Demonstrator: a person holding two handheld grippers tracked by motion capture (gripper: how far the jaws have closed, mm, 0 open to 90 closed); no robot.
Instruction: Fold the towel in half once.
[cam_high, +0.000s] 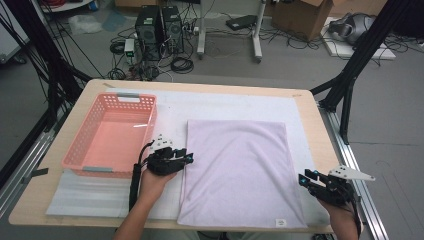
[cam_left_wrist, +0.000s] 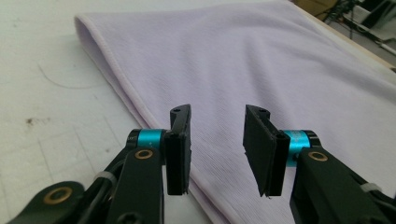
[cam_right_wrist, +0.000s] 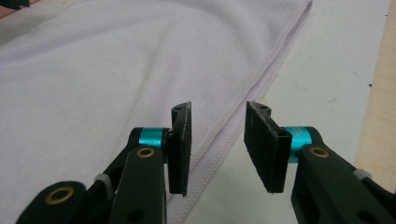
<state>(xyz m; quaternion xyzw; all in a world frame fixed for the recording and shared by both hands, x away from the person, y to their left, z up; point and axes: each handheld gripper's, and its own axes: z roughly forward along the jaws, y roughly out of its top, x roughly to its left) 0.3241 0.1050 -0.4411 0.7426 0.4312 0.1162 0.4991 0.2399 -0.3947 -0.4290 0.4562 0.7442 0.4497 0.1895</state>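
Two handheld grippers flank a lilac towel (cam_high: 239, 170) spread flat on a white mat (cam_high: 220, 102) atop a wooden table (cam_high: 320, 130), the work in hand apparently a fold. The left gripper (cam_high: 188, 157) hovers at the towel's left edge, about halfway along it, with its jaws apart and nothing between them; its own view shows the hem (cam_left_wrist: 122, 88) running just under the left pad. The right gripper (cam_high: 303, 178) sits at the opposite edge, nearer the person, jaws likewise apart and empty, the stitched border (cam_right_wrist: 261, 86) passing beneath the gap. A pink basket (cam_high: 142, 117) stands empty just to the left of the towel, close behind the left hand (cam_high: 152, 182).

Done well, the grasp probably calls for each gripper to come down so that one pad slides under the hem and the other lands on top, catching only the edge and not the mat below. Both grips would best sit at matching points along the two sides, since the left one now looks farther up the cloth than the right; an uneven hold would likely skew the fold. A small white label (cam_high: 280, 222) marks the near right corner, a handy reference for squaring the edges. Closing both sets of jaws together and lifting evenly should keep the cloth from dragging or bunching.
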